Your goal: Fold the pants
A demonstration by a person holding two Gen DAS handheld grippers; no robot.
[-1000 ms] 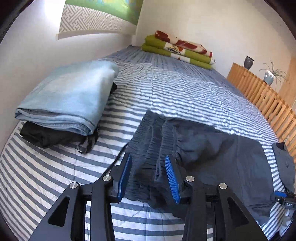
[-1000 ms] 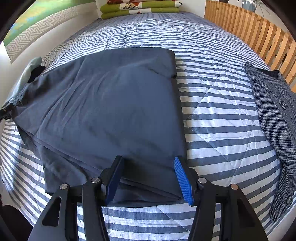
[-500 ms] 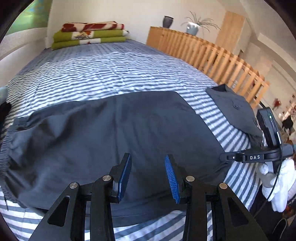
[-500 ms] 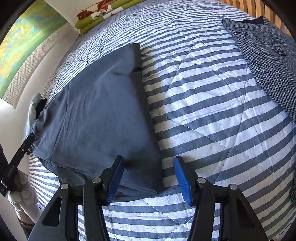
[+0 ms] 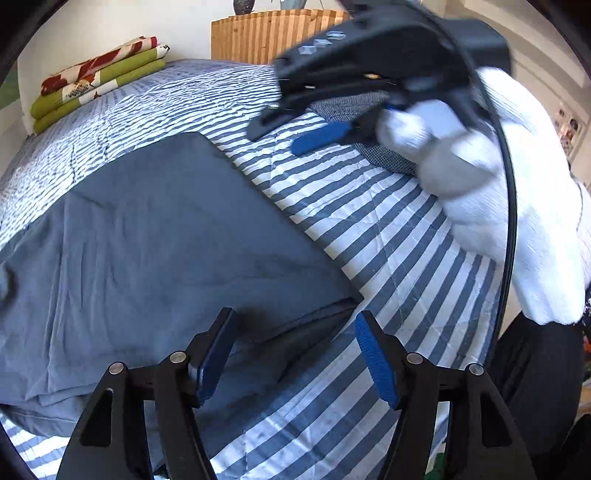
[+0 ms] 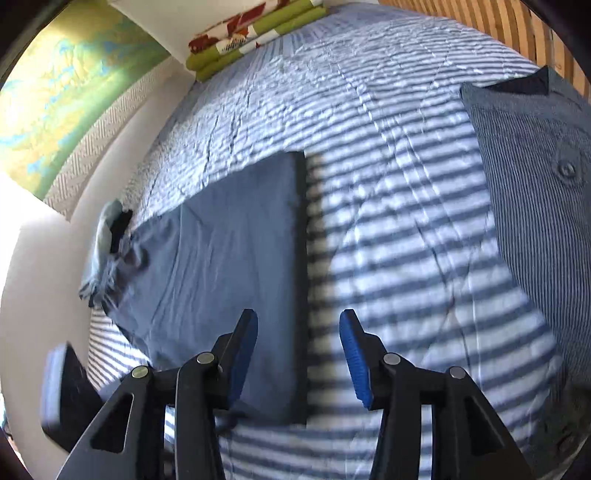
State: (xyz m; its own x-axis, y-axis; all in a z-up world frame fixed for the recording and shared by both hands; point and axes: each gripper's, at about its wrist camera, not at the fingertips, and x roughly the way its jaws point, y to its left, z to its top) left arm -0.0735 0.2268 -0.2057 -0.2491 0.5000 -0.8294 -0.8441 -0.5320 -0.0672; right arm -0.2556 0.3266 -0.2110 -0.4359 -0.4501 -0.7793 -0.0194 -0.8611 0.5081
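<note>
The bed's blue-and-white striped quilt [image 5: 388, 229] fills most of the room, with a stack of folded green and red-patterned blankets [image 5: 96, 77] at its far end against the wall and a slatted wooden partition [image 5: 273, 35] running along one side. A grey houndstooth jacket with buttons [image 6: 535, 177] lies flat on the quilt on the right side, well apart from the dark slate-blue folded pants [image 5: 159, 236], which lie spread in the middle of the bed with a straight folded edge facing the jacket. At the pants' far left end a small pile of pale blue and black folded clothes [image 6: 110, 229] sits near the wall; it is blurred and only partly shown. The left gripper [image 5: 295, 354] hangs low over the near corner of the pants with its blue-padded fingers [image 5: 376, 365] spread wide, one over the cloth and one over bare quilt, pinching nothing. The right gripper [image 6: 299, 354] hovers likewise spread and empty, straddling the pants' straight edge. In the left wrist view that right gripper, held in a white-gloved hand [image 5: 476, 177], looms large and blurred and hides part of the jacket. A painted green-and-yellow wall picture [image 6: 62, 77] is cut off at the frame's edge.
</note>
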